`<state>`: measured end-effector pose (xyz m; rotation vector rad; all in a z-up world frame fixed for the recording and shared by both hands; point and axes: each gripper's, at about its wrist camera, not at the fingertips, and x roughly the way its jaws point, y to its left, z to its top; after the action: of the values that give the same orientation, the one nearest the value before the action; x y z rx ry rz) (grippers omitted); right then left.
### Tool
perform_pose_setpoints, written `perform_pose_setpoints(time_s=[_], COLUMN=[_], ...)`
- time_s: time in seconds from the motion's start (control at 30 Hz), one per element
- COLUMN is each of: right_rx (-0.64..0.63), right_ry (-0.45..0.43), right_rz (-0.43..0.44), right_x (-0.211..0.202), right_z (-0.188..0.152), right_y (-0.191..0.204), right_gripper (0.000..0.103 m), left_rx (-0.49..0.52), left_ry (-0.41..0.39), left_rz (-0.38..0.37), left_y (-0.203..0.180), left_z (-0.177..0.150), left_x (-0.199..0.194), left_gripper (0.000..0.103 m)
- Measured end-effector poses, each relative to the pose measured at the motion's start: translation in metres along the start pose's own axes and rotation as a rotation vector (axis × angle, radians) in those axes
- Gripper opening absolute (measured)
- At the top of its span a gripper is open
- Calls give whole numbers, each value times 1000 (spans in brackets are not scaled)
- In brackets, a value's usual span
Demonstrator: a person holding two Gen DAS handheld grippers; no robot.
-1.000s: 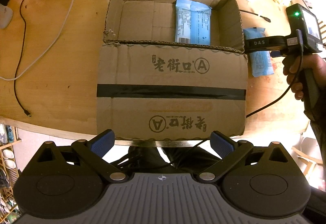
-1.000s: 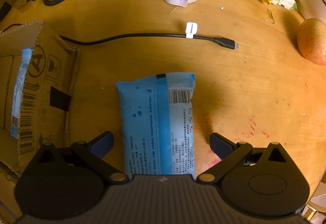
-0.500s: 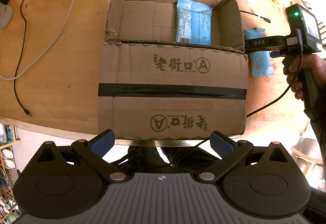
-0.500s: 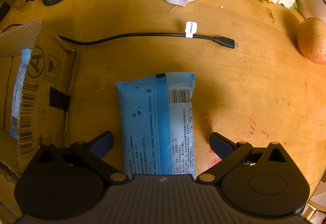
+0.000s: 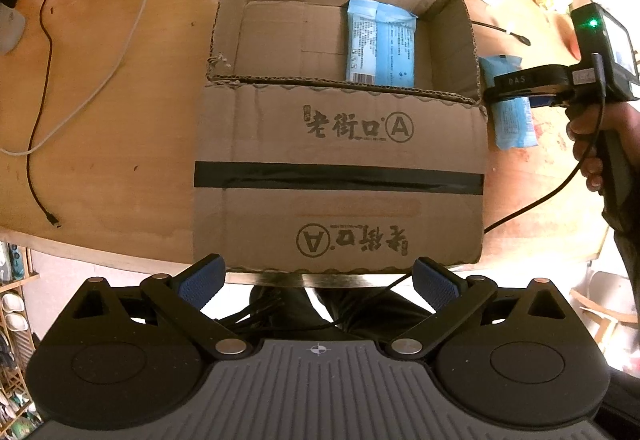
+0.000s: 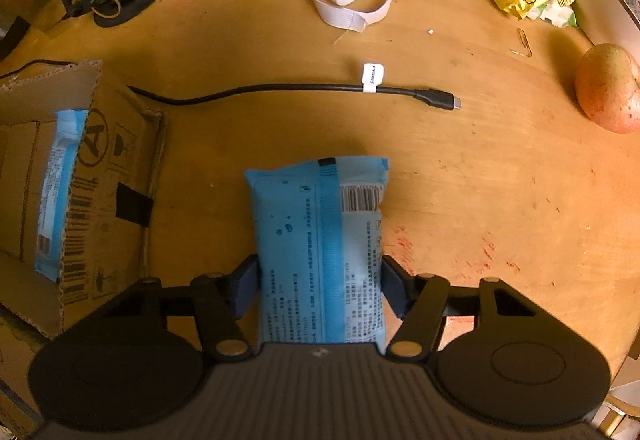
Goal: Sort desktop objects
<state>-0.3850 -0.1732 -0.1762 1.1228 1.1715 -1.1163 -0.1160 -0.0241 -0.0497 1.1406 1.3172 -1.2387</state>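
Open cardboard box [image 5: 340,144] on wooden table [image 5: 112,144], near flap folded outward toward camera, black tape stripe across it, printed characters plus circled A. Inside: one blue packet [image 5: 380,44] flat on box floor, right of centre, long axis running away from camera, barcode end nearest. Rest of box floor bare cardboard.

Second blue packet [image 6: 320,252] outside box, flat on table just right of box wall. Long axis in line with right gripper [image 6: 320,286] fingers, far end pointing toward black USB cable [image 6: 304,90]. Back side up: darker blue seam strip down middle, barcode at far right corner, small print, few water-drop marks. Slightly puffy, crimped far edge.

Right gripper closed in narrow, both pads pressed against packet's long sides near its near end; packet resting on table. Left gripper [image 5: 318,282] spread wide, holding nothing, hovering off table edge in front of box flap.
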Motion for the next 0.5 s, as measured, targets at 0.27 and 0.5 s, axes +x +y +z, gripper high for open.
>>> perform_pose_setpoints(time_s=[0.27, 0.5], right_rx=[0, -1], right_ry=[-2, 0], right_rz=[0, -2], right_x=[-1, -3], right_z=[1, 2], right_y=[-2, -3], right_gripper=[61, 60], left_rx=[4, 8], left_ry=[2, 2], left_rz=[1, 1], left_y=[-1, -1], left_z=[0, -1], left_x=[0, 0], left_gripper=[103, 103])
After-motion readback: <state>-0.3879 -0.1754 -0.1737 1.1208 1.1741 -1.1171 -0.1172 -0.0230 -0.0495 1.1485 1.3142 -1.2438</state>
